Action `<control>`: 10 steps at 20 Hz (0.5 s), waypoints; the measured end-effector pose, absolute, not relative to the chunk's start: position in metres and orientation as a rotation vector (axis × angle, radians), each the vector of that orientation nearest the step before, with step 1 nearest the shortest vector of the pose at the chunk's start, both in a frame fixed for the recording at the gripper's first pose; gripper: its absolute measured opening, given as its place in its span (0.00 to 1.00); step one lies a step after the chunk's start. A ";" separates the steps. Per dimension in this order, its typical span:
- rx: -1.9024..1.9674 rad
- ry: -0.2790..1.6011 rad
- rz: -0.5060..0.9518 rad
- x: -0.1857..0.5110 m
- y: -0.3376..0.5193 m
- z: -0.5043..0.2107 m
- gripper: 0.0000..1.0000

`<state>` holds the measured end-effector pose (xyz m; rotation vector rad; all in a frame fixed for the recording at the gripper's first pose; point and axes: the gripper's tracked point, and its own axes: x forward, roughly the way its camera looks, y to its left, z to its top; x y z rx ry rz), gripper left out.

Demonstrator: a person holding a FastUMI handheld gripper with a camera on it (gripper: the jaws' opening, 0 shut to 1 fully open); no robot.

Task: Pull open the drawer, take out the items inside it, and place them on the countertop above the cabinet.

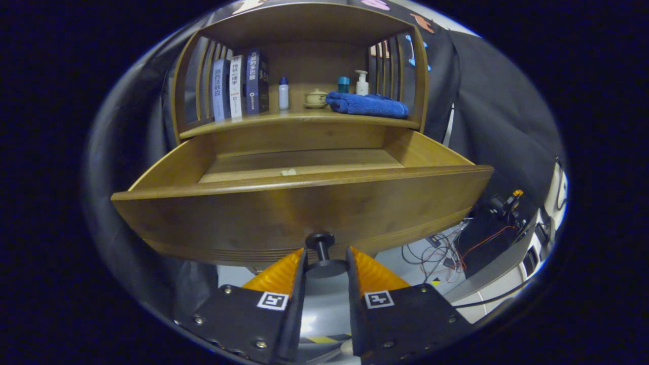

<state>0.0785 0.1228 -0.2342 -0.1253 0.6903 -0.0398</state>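
The wooden drawer (304, 203) stands pulled out of the cabinet, its front panel right ahead of me. Its dark round knob (320, 253) sits between my fingers, and my gripper (326, 261) is shut on it, one finger on each side. What I see of the drawer's floor (304, 162) is bare wood apart from a small pale patch (289, 172) near the front wall. On the countertop (304, 117) above lie a folded blue towel (367, 105), a small beige pot (316, 98) and a white bottle (284, 94).
Three books (239, 87) stand at the countertop's left end; a teal-capped bottle (344, 84) and a pump bottle (361, 82) stand behind the towel. Slatted side walls and a top board enclose the shelf. Loose cables (446, 253) and equipment lie on the floor to the right.
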 end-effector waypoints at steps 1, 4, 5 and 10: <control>-0.135 0.692 -0.039 0.076 0.123 -0.232 0.40; -0.158 0.698 -0.034 0.073 0.122 -0.229 0.40; -0.163 0.701 -0.033 0.071 0.122 -0.228 0.40; -0.147 0.708 -0.018 0.068 0.122 -0.228 0.41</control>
